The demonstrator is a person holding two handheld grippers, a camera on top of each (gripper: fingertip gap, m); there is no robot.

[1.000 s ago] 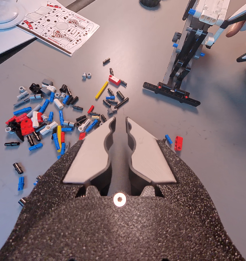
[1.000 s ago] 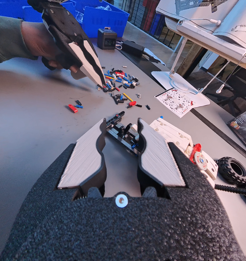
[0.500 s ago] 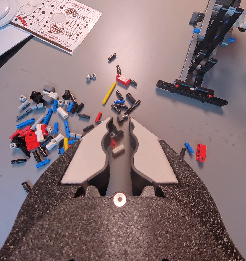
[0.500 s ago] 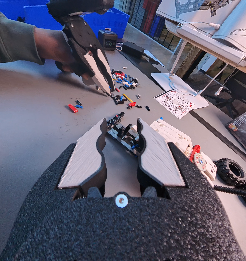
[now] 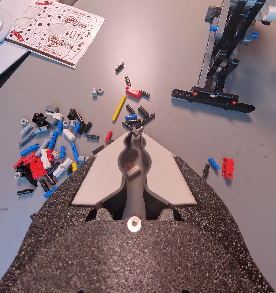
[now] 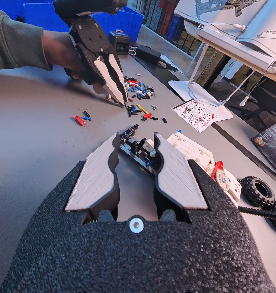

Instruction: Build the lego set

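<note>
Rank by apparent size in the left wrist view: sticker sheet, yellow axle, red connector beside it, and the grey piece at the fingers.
1. Sticker sheet, largest by far.
2. Yellow axle.
3. Red connector.
4. Grey piece, pinched by the left gripper; partly hidden and nearer the camera, so this rank is unsure.

The left gripper point(image 5: 136, 132) is closed on a small dark grey connector point(image 5: 137, 131), pinched at the very tips. Loose pins lie just ahead of the tips, with a yellow axle point(image 5: 118, 108) and a red piece point(image 5: 133, 91) further ahead. The big pile of loose parts point(image 5: 45, 147) is to the left on the grey worktop point(image 5: 173, 47). The black and grey model point(image 5: 221, 66) stands ahead to the right.
</note>
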